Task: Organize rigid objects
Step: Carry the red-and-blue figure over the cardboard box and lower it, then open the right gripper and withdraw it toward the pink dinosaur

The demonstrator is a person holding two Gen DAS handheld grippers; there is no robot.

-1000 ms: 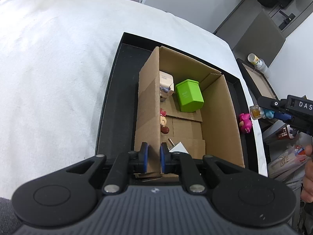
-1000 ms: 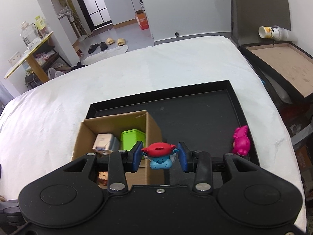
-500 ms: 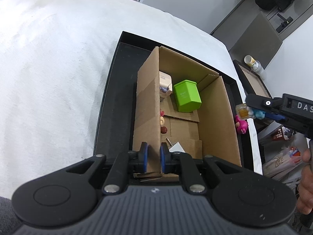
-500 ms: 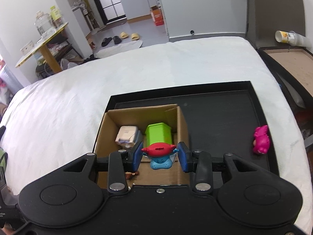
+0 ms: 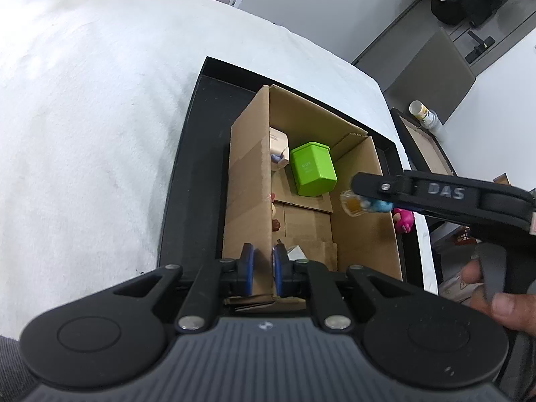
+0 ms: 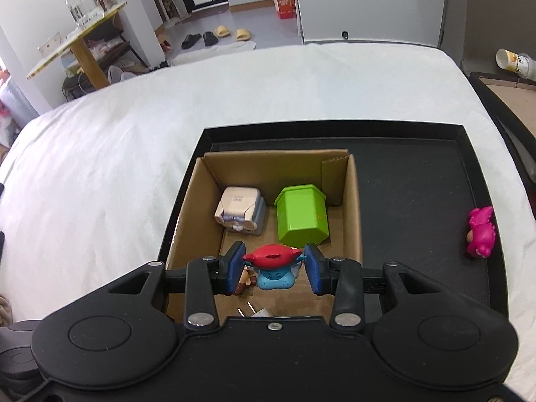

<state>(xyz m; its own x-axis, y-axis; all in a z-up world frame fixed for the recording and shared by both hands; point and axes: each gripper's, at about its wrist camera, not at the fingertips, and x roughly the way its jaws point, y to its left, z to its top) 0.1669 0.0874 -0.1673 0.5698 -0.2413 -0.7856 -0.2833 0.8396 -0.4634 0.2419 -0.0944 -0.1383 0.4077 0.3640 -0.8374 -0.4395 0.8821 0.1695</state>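
An open cardboard box [image 6: 351,201] stands in a black tray [image 6: 435,174] on the white bed. Inside it are a green tin [image 6: 301,216], a beige and grey block [image 6: 239,209], a small brown figure [image 5: 275,224] and a white plug [image 6: 259,311]. My left gripper [image 5: 263,268] is shut on the box's near wall [image 5: 249,181]. My right gripper [image 6: 273,268] is shut on a red and blue toy figure [image 6: 273,263] and holds it above the box's inside; it also shows in the left wrist view [image 5: 365,202]. A pink toy [image 6: 480,231] lies at the tray's right edge.
A second black tray with a cardboard sheet [image 6: 509,93] and a tipped cup [image 6: 516,60] sit to the right of the bed. The white bedding [image 6: 134,134] surrounds the tray. A table, slippers and floor lie beyond the bed.
My right gripper has carried the red and blue figure leftward, from above the tray to above the box's inside. My left gripper has kept its hold on the box wall.
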